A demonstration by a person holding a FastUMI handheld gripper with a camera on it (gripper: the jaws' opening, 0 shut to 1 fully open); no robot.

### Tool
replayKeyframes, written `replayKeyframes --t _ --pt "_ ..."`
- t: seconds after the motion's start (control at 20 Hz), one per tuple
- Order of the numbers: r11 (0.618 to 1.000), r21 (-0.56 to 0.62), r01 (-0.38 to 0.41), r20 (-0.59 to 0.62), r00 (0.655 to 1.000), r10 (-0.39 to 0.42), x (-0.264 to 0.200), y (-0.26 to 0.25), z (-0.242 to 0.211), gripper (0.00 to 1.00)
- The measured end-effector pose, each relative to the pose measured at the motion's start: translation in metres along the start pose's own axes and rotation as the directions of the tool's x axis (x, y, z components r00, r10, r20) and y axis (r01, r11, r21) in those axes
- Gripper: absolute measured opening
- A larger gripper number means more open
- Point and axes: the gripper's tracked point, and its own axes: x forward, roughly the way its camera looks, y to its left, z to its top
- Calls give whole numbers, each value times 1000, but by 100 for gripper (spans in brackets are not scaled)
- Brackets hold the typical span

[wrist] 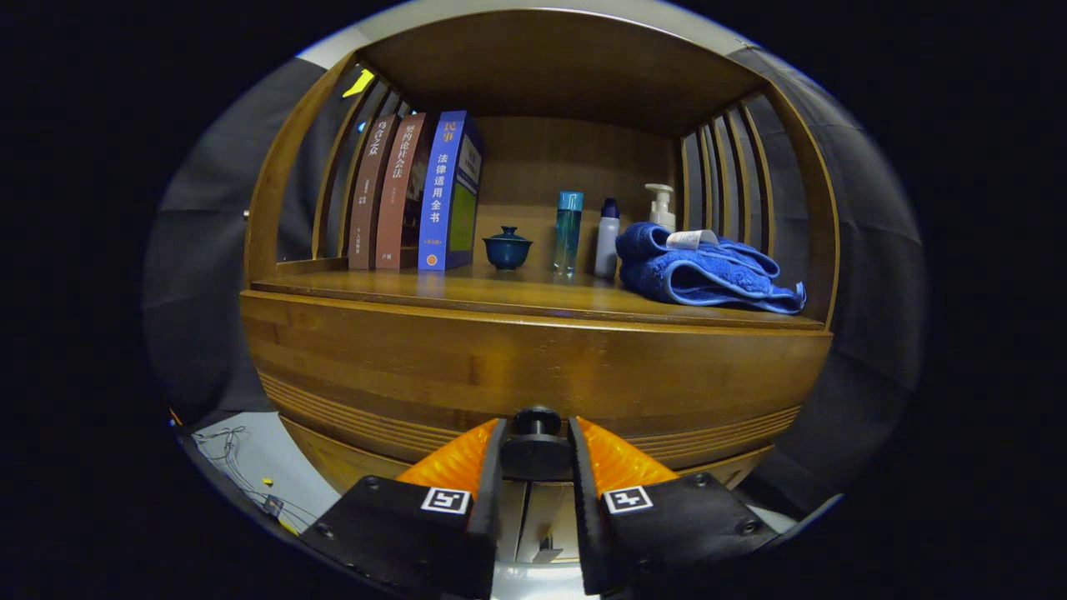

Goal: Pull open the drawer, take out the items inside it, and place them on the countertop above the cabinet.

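Gripping the dark round knob [534,442] at the wooden drawer front's [533,375] lower middle, gripper [534,454] fingers clamped either side; likely stiff, small, slippery, suiting a straight pull.

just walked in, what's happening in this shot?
A handheld gripper has its jaws closed on the dark round drawer knob at the front of the wooden cabinet. The drawer looks shut or barely started. On the countertop above stand three books, a small lidded teacup, bottles and a folded blue towel.
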Motion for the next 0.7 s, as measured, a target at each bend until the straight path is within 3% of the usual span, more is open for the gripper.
replayKeyframes --t 0.25,0.3,0.7 --pt "1000 -9 -5 -25 1000 5 -4 1 -1 44" --pt "1000 -6 -7 -24 1000 7 -7 0 1 34" --pt "999 -26 -26 -14 1000 26 -54 0 -8 34"
